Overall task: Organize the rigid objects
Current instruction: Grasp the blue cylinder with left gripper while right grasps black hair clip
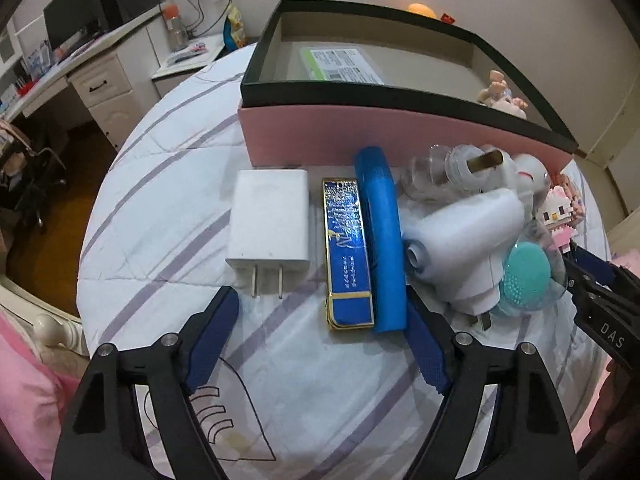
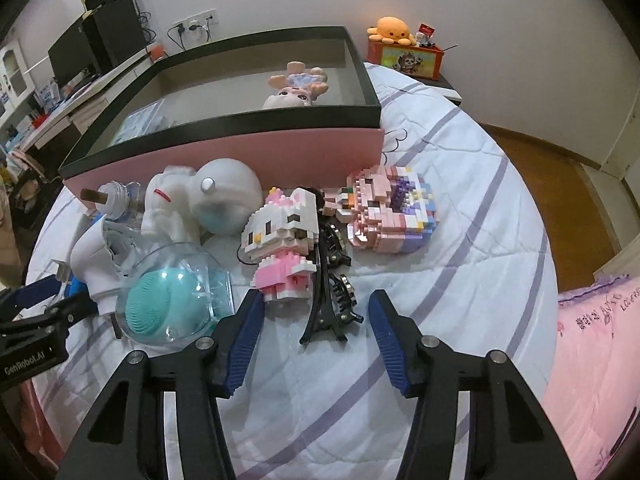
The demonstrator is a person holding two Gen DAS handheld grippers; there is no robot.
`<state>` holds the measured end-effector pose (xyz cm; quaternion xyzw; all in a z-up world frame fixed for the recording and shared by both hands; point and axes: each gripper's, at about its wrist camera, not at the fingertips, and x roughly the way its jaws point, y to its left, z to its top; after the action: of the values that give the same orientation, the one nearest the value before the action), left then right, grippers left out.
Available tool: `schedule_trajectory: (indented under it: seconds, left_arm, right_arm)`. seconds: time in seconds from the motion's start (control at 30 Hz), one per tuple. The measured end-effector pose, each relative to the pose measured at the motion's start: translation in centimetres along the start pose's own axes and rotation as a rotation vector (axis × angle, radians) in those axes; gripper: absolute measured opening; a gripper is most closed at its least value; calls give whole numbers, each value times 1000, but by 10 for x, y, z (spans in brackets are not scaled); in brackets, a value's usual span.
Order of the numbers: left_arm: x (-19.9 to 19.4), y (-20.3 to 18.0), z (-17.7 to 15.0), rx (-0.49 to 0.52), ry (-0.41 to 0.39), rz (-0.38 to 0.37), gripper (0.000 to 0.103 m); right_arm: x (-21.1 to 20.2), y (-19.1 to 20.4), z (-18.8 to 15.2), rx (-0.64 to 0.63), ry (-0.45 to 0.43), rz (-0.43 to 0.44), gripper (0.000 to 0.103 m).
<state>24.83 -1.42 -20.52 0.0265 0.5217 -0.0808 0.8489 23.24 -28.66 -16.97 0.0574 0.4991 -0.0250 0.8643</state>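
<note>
left gripper (image 1: 322, 304) jaws apart, empty, straddling the blue case (image 1: 349, 250) on the bed (image 1: 160, 184). right gripper (image 2: 316, 308) jaws apart, empty, around the hair clip (image 2: 330, 300). box (image 1: 360, 136) stands behind.

On the bed w/ striped white quilt (image 1: 168, 184), a pink box with black rim (image 1: 320, 136) sits behind everything. In front of it, L to R: white plug charger (image 1: 272, 220), blue-and-gold flat case (image 1: 348, 248) touching a blue foam bar (image 1: 380, 236), then white plug-in devices (image 1: 468, 240). Further R: teal brush in clear dome (image 2: 168, 300), cat-shaped brick figure (image 2: 284, 240), black hair clips (image 2: 332, 280) just R of it, pink brick model (image 2: 392, 216). A doll (image 2: 298, 88) lies inside the box. My left fingers (image 1: 224, 312) sit just before the charger.
</note>
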Motion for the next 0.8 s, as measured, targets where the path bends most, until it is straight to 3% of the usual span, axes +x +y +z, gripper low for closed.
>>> schedule_trajectory:
  seconds: [0.3, 0.47, 0.67, 0.8]
  left_arm:
    - [-1, 8, 4, 19, 8, 36, 81]
    - [-6, -5, 3, 44, 3, 7, 73]
    - [-27, -12, 3, 81, -67, -18, 73]
    - [-26, -22, 4, 120, -76, -23, 60]
  right_arm:
    - [5, -1, 7, -11, 1, -1, 56]
    - [4, 5, 5, -31, -2, -30, 56]
    - [2, 6, 3, -33, -2, -21, 56]
    - [4, 4, 3, -41, -6, -16, 56]
